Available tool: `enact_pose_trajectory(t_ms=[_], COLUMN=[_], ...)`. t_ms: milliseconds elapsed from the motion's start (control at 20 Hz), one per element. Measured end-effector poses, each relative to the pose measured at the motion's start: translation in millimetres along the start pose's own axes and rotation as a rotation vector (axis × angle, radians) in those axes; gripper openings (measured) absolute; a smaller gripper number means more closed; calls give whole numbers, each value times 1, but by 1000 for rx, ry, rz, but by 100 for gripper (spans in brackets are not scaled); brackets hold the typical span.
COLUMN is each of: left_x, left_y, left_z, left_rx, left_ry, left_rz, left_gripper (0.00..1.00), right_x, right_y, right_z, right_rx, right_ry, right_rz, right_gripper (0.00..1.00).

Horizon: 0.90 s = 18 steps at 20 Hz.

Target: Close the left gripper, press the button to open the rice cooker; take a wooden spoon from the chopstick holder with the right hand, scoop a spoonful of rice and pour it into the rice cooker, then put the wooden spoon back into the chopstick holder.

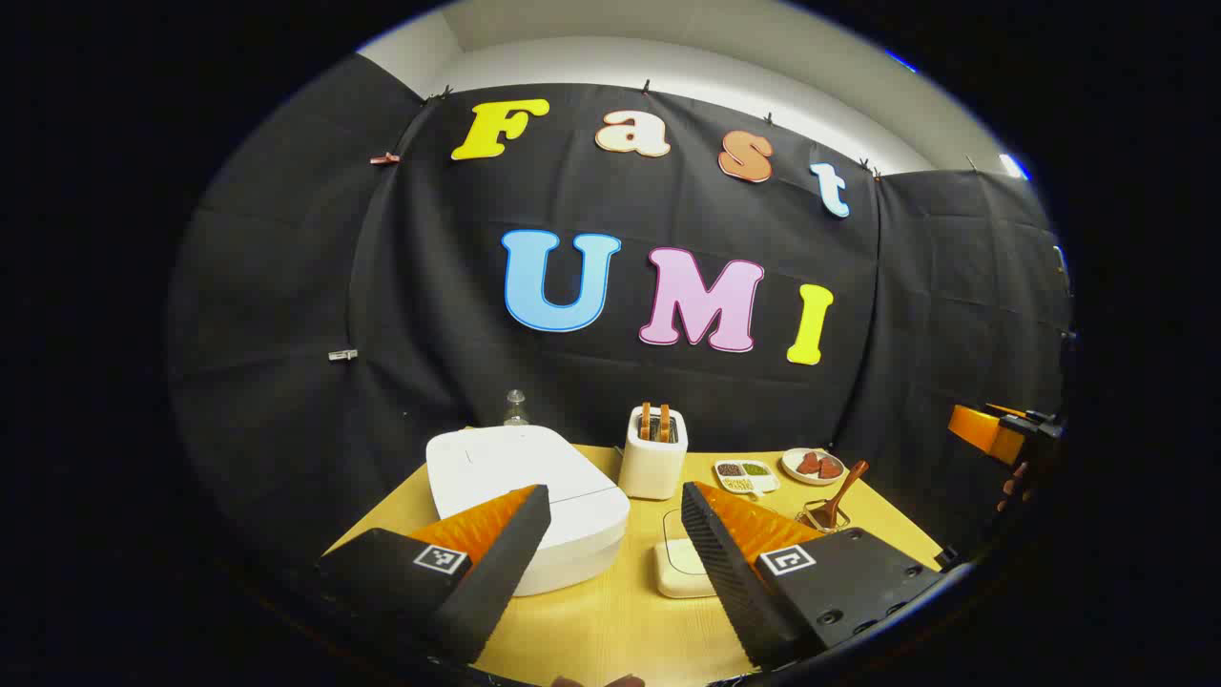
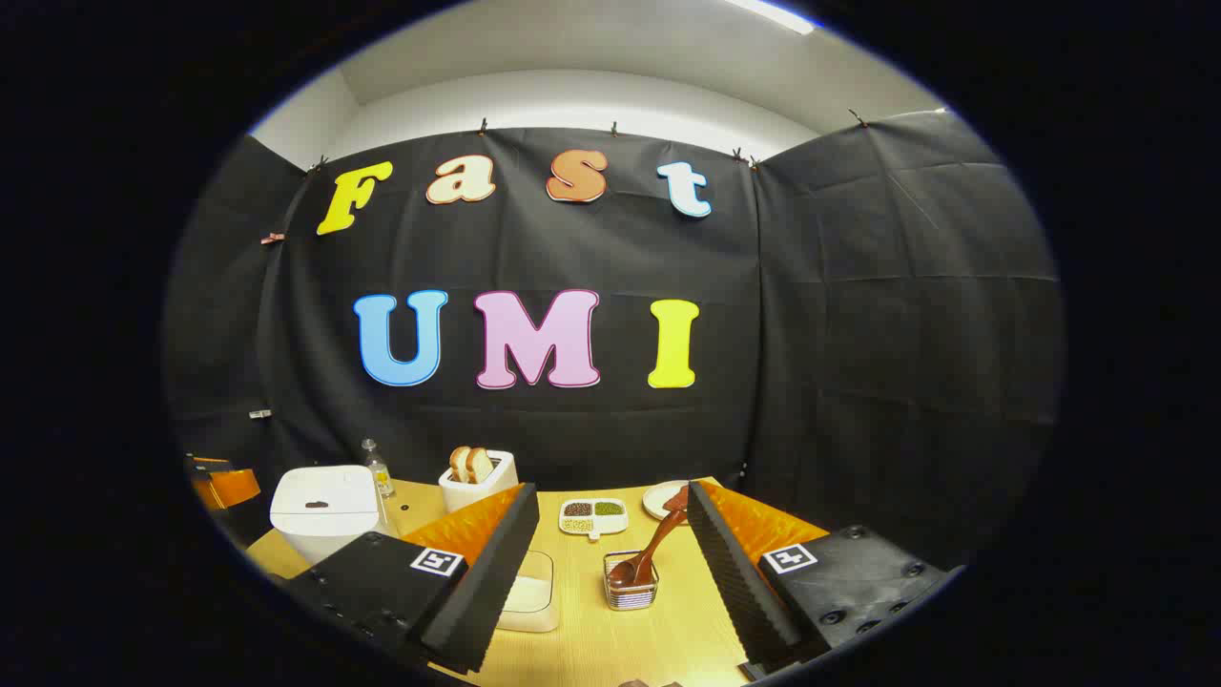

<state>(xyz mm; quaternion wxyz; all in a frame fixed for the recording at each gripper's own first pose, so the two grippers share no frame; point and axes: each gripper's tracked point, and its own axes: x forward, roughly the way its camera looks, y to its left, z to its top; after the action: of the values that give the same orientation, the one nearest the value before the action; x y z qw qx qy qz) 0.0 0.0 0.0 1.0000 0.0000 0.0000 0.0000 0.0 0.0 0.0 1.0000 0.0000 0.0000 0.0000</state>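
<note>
Both grippers released, left gripper [image 1: 610,530] above the lidded rice cooker [image 1: 527,501] on the table: clench jaws first, then push its button squarely, not the lid edge.

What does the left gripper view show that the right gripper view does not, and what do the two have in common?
Left gripper view: the small white box lies in full sight between the open left tongs, and the right tongs appear at the right edge.
Right gripper view: a dark mark on the rice cooker lid, and the left tongs at the left edge.
Both: closed rice cooker, toaster, divided dish, plate, bottle, spoon in its holder, yellow table.
</note>
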Motion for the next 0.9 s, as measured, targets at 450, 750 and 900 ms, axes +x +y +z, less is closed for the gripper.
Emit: enact_pose_trajectory(t_ms=[450,750,900], left_x=[-11,-10,-6], left_y=[0,3,2], left_z=[-1,4,3], left_rx=[15,29,24], left_ry=[-5,-16,-10], left_rz=[-4,-5,-14], left_gripper=[96,96,95], right_x=[-5,-4,-3], right_y=[8,15,16], right_z=[1,3,1], right_rx=[7,-3,-1], right_ry=[-2,-9,-6], right_rz=[21,36,41], right_gripper=[98,98,98])
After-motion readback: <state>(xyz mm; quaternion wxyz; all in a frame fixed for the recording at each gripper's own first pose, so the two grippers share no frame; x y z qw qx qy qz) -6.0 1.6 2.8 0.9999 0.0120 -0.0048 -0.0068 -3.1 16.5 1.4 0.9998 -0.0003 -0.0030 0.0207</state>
